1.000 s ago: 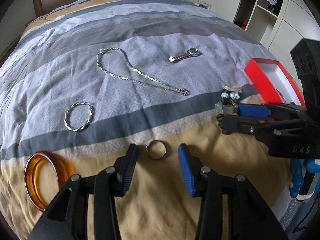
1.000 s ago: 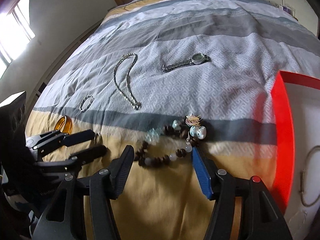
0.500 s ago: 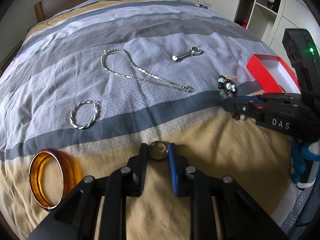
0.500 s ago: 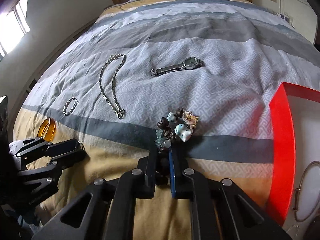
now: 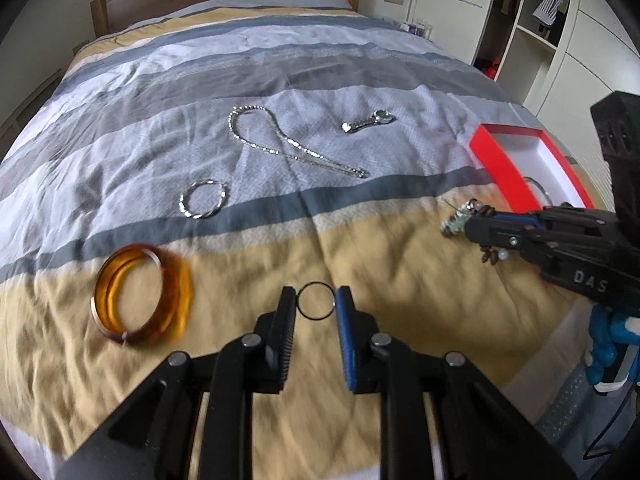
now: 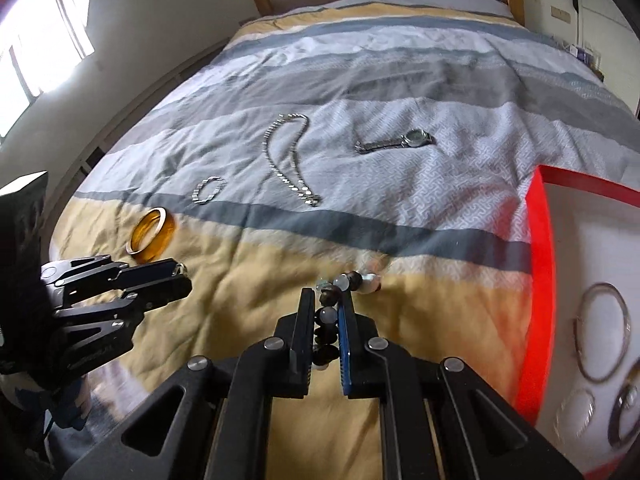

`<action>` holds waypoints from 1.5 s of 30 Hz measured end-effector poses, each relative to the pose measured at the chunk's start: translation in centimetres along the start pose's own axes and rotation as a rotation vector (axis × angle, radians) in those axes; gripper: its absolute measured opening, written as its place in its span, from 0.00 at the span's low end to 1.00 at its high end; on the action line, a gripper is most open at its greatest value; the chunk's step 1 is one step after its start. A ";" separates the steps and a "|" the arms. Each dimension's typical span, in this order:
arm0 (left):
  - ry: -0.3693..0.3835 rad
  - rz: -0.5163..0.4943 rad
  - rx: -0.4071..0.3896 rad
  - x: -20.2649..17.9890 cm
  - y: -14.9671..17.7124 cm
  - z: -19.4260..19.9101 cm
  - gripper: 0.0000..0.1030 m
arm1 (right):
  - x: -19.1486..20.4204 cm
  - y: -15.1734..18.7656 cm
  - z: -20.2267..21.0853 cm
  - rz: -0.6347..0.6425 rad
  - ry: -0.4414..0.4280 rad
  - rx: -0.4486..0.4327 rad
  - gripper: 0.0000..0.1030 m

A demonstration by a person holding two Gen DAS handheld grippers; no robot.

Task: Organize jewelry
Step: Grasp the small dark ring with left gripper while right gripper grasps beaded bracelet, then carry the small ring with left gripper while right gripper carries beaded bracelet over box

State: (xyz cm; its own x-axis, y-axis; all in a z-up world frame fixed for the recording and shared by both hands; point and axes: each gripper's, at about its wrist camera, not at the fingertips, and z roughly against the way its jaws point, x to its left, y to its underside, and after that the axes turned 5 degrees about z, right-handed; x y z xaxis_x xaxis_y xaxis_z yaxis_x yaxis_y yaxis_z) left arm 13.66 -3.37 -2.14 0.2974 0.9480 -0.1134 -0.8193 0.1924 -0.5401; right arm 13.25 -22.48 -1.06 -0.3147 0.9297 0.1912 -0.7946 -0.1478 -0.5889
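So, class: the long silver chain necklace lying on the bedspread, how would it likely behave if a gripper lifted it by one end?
The silver chain necklace lies in a loose curved loop, so it is probably floppy and would dangle. Its small links look fine, so it may slip from the fingers. The soft bedspread beneath might let it snag or drag.

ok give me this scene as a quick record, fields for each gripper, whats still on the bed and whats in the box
left gripper: shut on a thin ring
right gripper: shut on a beaded bracelet
still on bedspread: silver chain, watch, twisted silver bangle, amber bangle
red box: white inside, several round bangles already in it
box position: on the bed's right side
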 end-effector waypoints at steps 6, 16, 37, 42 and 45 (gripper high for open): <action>0.002 0.000 -0.028 -0.6 1.4 3.0 0.18 | 1.8 1.0 3.4 0.026 0.013 -0.029 0.10; 0.012 -0.013 -0.081 -1.9 2.8 7.3 0.18 | 3.5 2.4 9.0 0.058 0.046 -0.092 0.10; 0.131 -0.161 -0.108 -13.8 -2.3 7.9 0.18 | -6.6 4.5 17.8 -0.042 0.207 -0.193 0.10; 0.184 -0.206 -0.090 -18.4 -5.1 5.4 0.18 | -11.7 4.6 18.2 -0.098 0.254 -0.188 0.10; 0.204 -0.232 -0.073 -21.0 -6.5 3.2 0.18 | -14.5 4.5 17.5 -0.124 0.273 -0.174 0.10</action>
State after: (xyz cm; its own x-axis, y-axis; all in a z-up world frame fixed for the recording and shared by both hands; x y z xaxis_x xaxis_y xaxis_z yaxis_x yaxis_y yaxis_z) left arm 11.21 -23.68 6.47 0.5706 0.8091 -0.1407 -0.6826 0.3720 -0.6291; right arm 5.13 -42.57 7.24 -0.0524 0.9964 0.0664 -0.7101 0.0095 -0.7040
